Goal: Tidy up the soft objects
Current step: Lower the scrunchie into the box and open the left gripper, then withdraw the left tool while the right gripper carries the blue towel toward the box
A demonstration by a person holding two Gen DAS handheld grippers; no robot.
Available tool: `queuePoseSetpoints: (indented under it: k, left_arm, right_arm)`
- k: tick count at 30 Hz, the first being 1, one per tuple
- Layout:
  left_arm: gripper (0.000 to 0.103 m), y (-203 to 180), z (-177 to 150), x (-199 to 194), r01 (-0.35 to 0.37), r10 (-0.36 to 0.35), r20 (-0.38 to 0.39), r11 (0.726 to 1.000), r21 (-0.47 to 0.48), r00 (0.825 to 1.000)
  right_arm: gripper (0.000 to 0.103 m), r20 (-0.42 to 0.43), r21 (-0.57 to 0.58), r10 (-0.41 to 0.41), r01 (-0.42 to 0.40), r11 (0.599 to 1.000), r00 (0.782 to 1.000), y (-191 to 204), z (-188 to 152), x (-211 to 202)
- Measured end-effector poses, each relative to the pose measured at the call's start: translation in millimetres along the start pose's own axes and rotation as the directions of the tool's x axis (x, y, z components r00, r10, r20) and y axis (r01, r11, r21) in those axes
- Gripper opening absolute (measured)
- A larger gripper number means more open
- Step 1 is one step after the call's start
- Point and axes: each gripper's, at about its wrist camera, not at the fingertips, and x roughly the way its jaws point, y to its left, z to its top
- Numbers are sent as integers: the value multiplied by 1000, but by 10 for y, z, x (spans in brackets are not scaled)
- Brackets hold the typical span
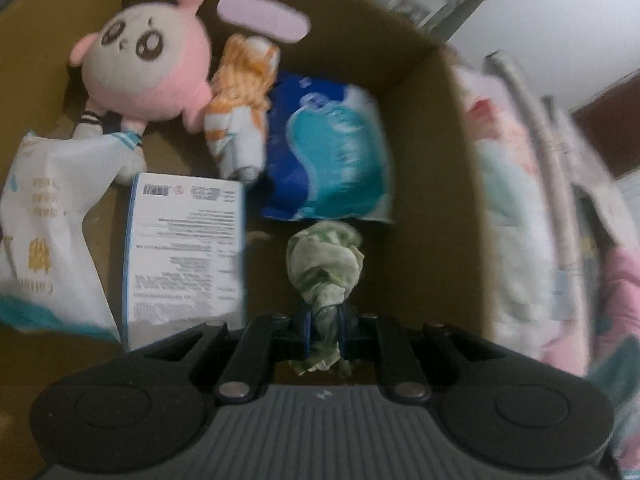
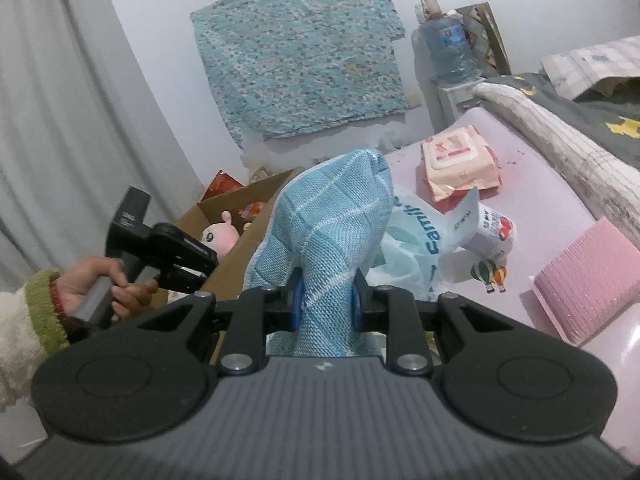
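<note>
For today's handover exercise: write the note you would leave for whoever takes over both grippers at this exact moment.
Left gripper: shut on a crumpled green-white cloth, held over the cardboard box.
Right gripper: shut on a blue checked towel, beside the box.
Done: pink plush, orange-striped cloth and blue tissue pack lie in the box.
Left: drop both cloths in; on the pink surface wait a wipes pack, a plastic bag and a pink sponge.
</note>
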Motion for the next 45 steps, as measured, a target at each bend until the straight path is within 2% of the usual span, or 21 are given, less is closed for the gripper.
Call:
queuePoseSetpoints:
  k: [3, 5, 8, 16, 19, 21, 23, 25, 27, 30, 33, 36, 40, 45]
  left_arm:
    - [12, 59, 30, 158, -64, 64, -38, 998, 6, 997]
    - [12, 77, 15, 147, -78, 79, -37, 997, 15, 996]
    - [12, 48, -14, 81, -171, 173, -14, 983, 64, 985]
    - [22, -39, -105, -110, -198, 197, 21, 976, 94, 980]
    - [37, -155, -106, -194, -197, 193, 42, 972, 126, 980]
    - [57, -210, -114, -255, -204, 197, 68, 971, 125, 978]
    - [58, -260, -146, -374, -212, 198, 111, 969, 130, 974]
    - [58, -296, -171, -491, -186, 166, 149, 974, 128, 975]
    - [58, -296, -175, -575, -137, 119, 169, 985, 100, 978]
    - [55, -222, -122, -524, 11, -9, 143, 1000, -12, 990]
    - [52, -95, -75, -307, 110, -99, 81, 983, -147, 992]
    - [52, 2, -88, -111, 124, -120, 29, 958, -259, 992]
    - [52, 104, -78, 71, 119, -127, 3, 926, -358, 992]
    - [50, 166, 23, 157, 83, -80, 24, 914, -396, 997]
  right_arm:
    - [21, -9, 17, -9, 9, 1000, 1000, -98, -15, 29]
    - [22, -17, 28, -16, 16, 999, 1000, -162, -22, 48]
    - [22, -22, 42, -13, 13, 999, 1000, -234, -27, 75]
    - [23, -31, 54, 5, -4, 999, 1000, -256, -71, 139]
    - [24, -32, 51, 2, 0, 999, 999, -248, -66, 134]
    - [24, -27, 52, -1, 3, 999, 1000, -251, -62, 118]
    - [25, -24, 57, -2, 3, 998, 1000, -258, -63, 108]
    - [25, -23, 58, -1, 2, 998, 1000, -266, -75, 101]
    - [25, -25, 58, 1, 1, 998, 1000, -265, -82, 97]
    - [25, -26, 65, 4, -3, 998, 1000, -277, -89, 106]
    - [25, -27, 72, 7, -5, 997, 1000, -299, -91, 116]
    - [25, -25, 74, 3, -1, 997, 1000, -317, -102, 108]
    - [25, -23, 86, -7, 9, 996, 1000, -357, -102, 97]
    - [25, -23, 97, -14, 16, 995, 1000, -404, -114, 87]
